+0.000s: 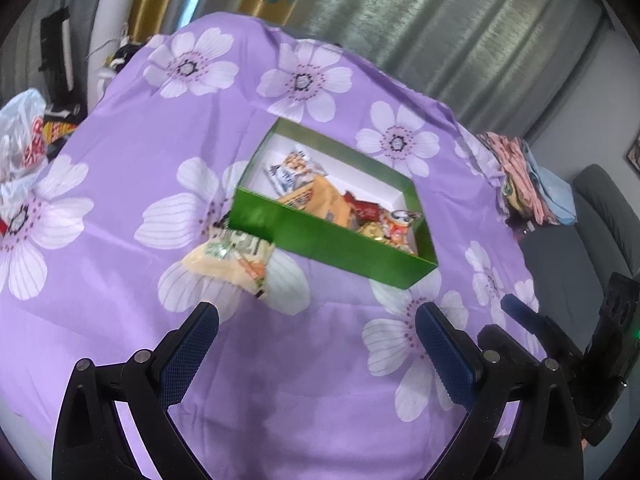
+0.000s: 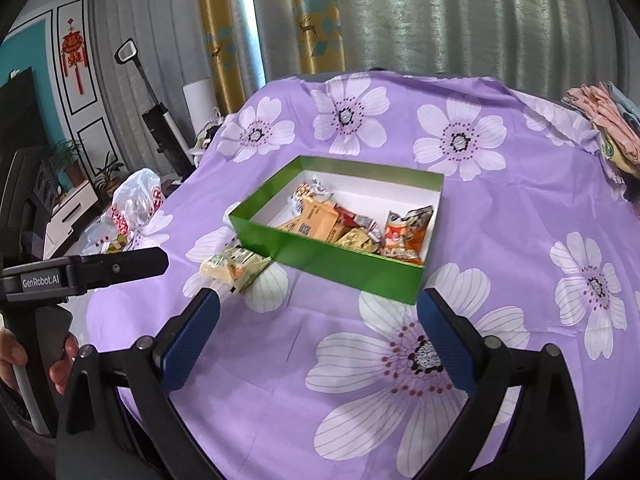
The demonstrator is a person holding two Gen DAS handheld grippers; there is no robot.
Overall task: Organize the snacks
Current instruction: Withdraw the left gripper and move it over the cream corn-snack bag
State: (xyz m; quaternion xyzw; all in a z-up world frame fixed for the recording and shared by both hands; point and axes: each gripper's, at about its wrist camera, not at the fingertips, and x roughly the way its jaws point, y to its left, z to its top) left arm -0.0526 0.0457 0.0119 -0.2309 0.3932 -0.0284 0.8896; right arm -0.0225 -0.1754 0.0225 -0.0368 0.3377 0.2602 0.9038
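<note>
A green box [image 1: 332, 246] [image 2: 340, 266] with a white inside stands mid-table and holds several snack packets [image 1: 320, 200] [image 2: 344, 226]. One pale yellow snack packet [image 1: 230, 258] [image 2: 234, 266] lies on the cloth against the box's near left corner. My left gripper [image 1: 316, 316] is open and empty, hovering just short of that packet. My right gripper [image 2: 318, 300] is also open and empty, near the box's front wall. The other gripper's blue finger [image 1: 520, 314] shows at the right of the left wrist view. The left tool's black body [image 2: 92, 270] shows at the left of the right wrist view.
A purple flowered cloth [image 1: 120, 208] [image 2: 500, 240] covers the table. A white plastic bag [image 1: 24, 136] [image 2: 136, 208] sits at its left edge, folded fabrics [image 1: 524, 176] [image 2: 604, 120] at its right edge. A person's hand [image 2: 60, 364] holds the left tool. Curtains hang behind.
</note>
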